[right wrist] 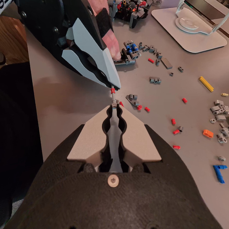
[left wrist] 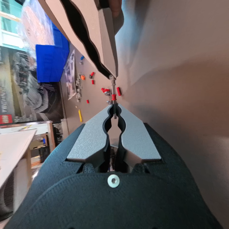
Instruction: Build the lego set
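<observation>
At frame centre, left gripper (right wrist: 114, 87) and right gripper (right wrist: 114, 105) each clench an end of the grey axle (right wrist: 113, 97) — next, likely seat its red bush (right wrist: 112, 91) squarely.

Grey desk (right wrist: 69, 86) under everything – wooden cabinet (right wrist: 12, 37) off to the left, white stand base (right wrist: 185, 37) ahead-right, soft indoor light.

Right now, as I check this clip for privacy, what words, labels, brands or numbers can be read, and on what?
I do not copy writing out; these bear it.
Box, left wrist view: pale lettering and a red logo patch, blurred.
Booklet beside it: print too small to read.
White strip, right wrist view's top left corner: dark letters, cut off.
Axle held by left gripper and right gripper: none.
</observation>
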The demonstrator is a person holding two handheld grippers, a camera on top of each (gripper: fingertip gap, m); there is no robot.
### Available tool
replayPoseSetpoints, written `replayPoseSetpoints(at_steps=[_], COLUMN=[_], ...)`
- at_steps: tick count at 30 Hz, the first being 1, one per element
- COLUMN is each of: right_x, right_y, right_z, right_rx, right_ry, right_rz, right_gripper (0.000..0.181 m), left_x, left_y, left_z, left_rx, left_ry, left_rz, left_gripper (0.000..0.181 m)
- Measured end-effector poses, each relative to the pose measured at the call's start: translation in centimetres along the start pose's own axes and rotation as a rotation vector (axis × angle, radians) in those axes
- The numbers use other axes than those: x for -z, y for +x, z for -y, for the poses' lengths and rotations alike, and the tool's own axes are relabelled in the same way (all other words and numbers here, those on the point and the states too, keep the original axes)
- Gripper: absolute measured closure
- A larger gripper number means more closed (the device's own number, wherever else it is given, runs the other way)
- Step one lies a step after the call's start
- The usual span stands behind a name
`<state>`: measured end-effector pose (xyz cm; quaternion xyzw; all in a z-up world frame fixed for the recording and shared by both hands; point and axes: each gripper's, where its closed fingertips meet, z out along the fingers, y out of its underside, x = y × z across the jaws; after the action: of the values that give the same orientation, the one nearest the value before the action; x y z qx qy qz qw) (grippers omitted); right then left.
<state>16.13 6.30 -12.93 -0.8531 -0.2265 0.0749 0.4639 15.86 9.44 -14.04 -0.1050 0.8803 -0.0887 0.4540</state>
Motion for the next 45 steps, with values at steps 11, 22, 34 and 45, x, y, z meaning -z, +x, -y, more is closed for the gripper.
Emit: replayPoseSetpoints(at_steps=[11,22,34,45], right_x=[2.0,1.9,2.3,5.1], right_y=[0.1,0.0,0.1,2.2], right_z=[-0.3,-4.1,-3.0,-3.4], right_rx=[-0.006,-0.003,0.013,-0.045], right_ry=[-0.023,-0.196,-0.18,-0.094], right_rz=[0.035,0.133,0.08,-0.008], right_gripper=[0.177,0.176,0.146,0.137], left_x=[0.7,1.6,3.3,6.6], left_y=[-1.2,-2.9,-6.5,-12.0], left_z=[-0.1,-2.1,-4.3,-7.1], left_rx=[0.04,0.079,0.095,0.106], left_ry=[0.051,0.011,-0.054,-0.125], left_rz=[0.011,0.034,0.162,0.335], left_gripper=[0.161,0.157,0.158,0.155])
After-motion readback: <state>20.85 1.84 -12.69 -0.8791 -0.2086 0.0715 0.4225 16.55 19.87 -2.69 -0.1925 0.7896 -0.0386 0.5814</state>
